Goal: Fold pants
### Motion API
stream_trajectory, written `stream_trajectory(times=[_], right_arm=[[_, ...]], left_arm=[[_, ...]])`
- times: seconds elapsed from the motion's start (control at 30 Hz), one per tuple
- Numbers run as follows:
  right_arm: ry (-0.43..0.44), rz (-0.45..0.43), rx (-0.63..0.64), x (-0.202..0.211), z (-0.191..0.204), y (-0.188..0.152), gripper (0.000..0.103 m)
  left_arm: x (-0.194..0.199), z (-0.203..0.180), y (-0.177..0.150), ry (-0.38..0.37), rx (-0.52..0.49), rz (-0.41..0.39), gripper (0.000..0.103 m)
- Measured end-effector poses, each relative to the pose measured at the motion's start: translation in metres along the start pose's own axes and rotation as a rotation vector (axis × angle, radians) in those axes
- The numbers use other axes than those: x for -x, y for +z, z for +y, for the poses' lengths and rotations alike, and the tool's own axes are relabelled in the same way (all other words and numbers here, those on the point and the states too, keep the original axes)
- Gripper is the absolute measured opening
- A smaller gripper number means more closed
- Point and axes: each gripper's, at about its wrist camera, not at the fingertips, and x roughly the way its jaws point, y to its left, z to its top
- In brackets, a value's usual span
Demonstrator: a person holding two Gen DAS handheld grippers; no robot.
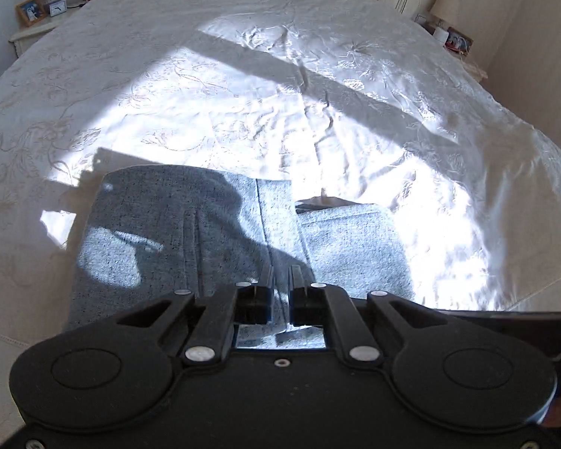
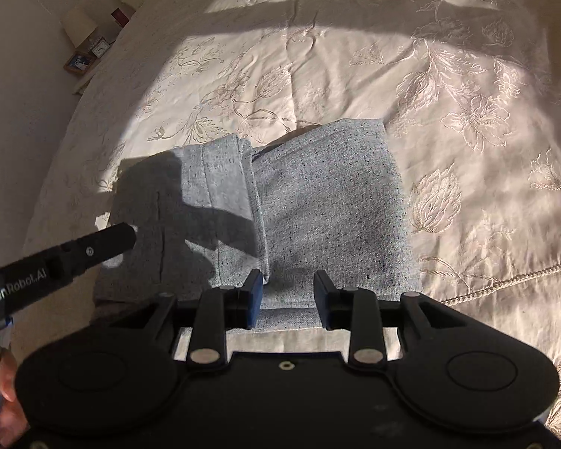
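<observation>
Grey speckled pants point(image 1: 224, 232) point(image 2: 318, 205) lie folded into a compact bundle on the bed, with a hemmed leg end laid over the top. In the left wrist view my left gripper point(image 1: 280, 278) hovers over the bundle's near middle, its fingers drawn together with nothing between them. From the right wrist view the same left gripper point(image 2: 127, 235) reaches in from the left above the bundle's shaded left part. My right gripper point(image 2: 288, 284) stands open over the near edge of the pants, and its pads press on no cloth.
A cream embroidered bedspread point(image 1: 318, 112) point(image 2: 448, 112) covers the bed, sunlit with long shadows. A nightstand point(image 1: 37, 11) with lamp, clock and photo frame stands far left, another nightstand point(image 1: 456, 41) far right. A corded seam point(image 2: 505, 280) runs near the bed's right edge.
</observation>
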Motion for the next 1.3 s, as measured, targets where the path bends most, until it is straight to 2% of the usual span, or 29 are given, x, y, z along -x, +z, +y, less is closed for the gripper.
stream_trajectory(times=[0.07, 0.17, 0.27, 0.33, 0.43, 0.53, 0.6, 0.7, 0.83, 0.93, 1.0, 1.1, 1.2, 1.3], right_arm=[[0.018, 0.002, -0.002, -0.002, -0.002, 0.004, 0.034], [0.061, 0.005, 0.012, -0.010, 0.004, 0.010, 0.034], [0.094, 0.015, 0.049, -0.022, 0.015, 0.016, 0.034], [0.107, 0.019, 0.077, -0.031, 0.024, 0.021, 0.034], [0.112, 0.029, 0.091, -0.045, 0.032, 0.026, 0.034], [0.096, 0.043, 0.085, -0.058, 0.037, 0.031, 0.034], [0.080, 0.049, 0.095, -0.067, 0.040, 0.035, 0.035], [0.065, 0.075, 0.113, -0.082, 0.042, 0.038, 0.036], [0.063, 0.107, 0.124, -0.096, 0.044, 0.039, 0.036], [0.058, 0.049, 0.122, -0.086, 0.044, 0.040, 0.037], [0.084, -0.007, 0.128, -0.071, 0.045, 0.038, 0.038], [0.127, -0.045, 0.146, -0.057, 0.047, 0.036, 0.039], [0.075, -0.013, 0.162, -0.069, 0.051, 0.037, 0.041], [0.040, 0.037, 0.112, -0.092, 0.044, 0.040, 0.042]], left_arm=[[0.003, 0.009, -0.002, 0.037, 0.014, 0.007, 0.014], [0.003, 0.037, -0.001, 0.119, 0.038, 0.017, 0.014], [-0.009, 0.059, 0.002, 0.196, 0.072, 0.021, 0.014], [-0.024, 0.073, 0.006, 0.221, 0.087, 0.044, 0.014], [-0.047, 0.093, 0.000, 0.226, 0.100, 0.123, 0.014], [-0.076, 0.108, -0.017, 0.212, 0.096, 0.278, 0.015], [-0.086, 0.113, -0.032, 0.202, 0.081, 0.341, 0.016], [-0.083, 0.113, -0.047, 0.187, 0.055, 0.320, 0.017], [-0.071, 0.109, -0.049, 0.167, 0.025, 0.305, 0.017], [-0.054, 0.114, -0.049, 0.147, 0.042, 0.273, 0.018], [-0.044, 0.116, -0.051, 0.166, 0.033, 0.258, 0.018], [-0.033, 0.118, -0.055, 0.201, 0.017, 0.247, 0.018], [-0.027, 0.121, -0.058, 0.218, 0.013, 0.245, 0.019], [-0.024, 0.123, -0.059, 0.229, 0.018, 0.255, 0.019]])
